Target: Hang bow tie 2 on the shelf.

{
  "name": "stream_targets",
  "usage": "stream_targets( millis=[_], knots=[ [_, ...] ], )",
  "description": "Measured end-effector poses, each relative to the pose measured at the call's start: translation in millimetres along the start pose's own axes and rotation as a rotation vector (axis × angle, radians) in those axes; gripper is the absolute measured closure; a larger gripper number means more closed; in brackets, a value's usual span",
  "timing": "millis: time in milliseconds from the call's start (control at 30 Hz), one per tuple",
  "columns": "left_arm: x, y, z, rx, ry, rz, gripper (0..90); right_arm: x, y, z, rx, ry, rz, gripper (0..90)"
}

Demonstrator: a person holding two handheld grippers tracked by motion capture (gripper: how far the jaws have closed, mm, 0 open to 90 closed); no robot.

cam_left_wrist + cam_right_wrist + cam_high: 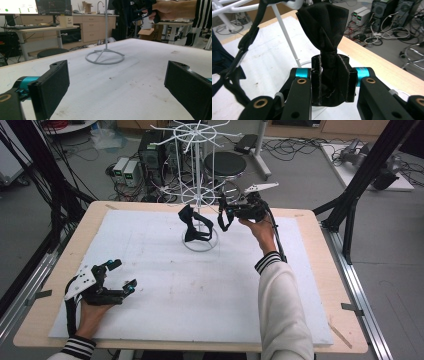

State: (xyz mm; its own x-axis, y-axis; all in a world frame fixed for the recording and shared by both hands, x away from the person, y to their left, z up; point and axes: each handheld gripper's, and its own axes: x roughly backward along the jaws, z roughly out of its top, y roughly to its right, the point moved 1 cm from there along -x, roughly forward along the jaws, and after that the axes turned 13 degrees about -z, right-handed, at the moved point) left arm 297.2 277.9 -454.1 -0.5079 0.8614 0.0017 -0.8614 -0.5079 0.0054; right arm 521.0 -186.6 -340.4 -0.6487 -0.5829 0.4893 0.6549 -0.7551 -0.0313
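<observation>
Right gripper view has it up close: a black fabric bow tie (329,32) pinched at its knot between the narrow jaws of the right gripper (331,82), wings fanning upward toward twelve o'clock. Its long axis runs straight up from the pads, so the fabric stands above the fingers, not beside them. A black strap (239,60) loops off at nine o'clock and hooks over a white wire arm of the display rack (287,42). In the high view the right gripper (231,213) sits at about one o'clock from table centre, just beside the rack's pole, with a second black bow tie (192,225) hanging at the rack's base ring. By my read, the strap's hold on that arm is what the next move turns on. Left gripper (120,275), jaws wide and holding nothing, rests well apart at eight o'clock on the white foam table cover (200,290); the right hand is clearly nearer.
</observation>
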Motion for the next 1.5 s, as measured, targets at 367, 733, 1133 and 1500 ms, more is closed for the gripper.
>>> stream_targets(
  millis=[367, 733, 1133, 1500],
  knots=[
    [0.0, 0.0, 0.0, -0.001, 0.000, 0.000, 6.5, 4.3, 0.5, -0.7, -0.056, 0.001, 0.000, 28.6],
    [1.5, -0.4, -0.1, -0.004, 0.010, -0.009, 6.5, 33.6, -7.8, -8.7, 0.032, -0.030, -0.048, 9.8],
    [2.3, -0.8, -0.2, 0.005, 0.017, -0.001, 6.5, 88.9, -31.7, -34.0, 0.047, 0.063, -0.092, 9.9],
    [2.2, 0.0, -0.4, -0.001, 0.020, 0.001, 6.4, 135.6, -51.5, -82.6, 0.013, 0.210, -0.110, 9.9]
  ],
)
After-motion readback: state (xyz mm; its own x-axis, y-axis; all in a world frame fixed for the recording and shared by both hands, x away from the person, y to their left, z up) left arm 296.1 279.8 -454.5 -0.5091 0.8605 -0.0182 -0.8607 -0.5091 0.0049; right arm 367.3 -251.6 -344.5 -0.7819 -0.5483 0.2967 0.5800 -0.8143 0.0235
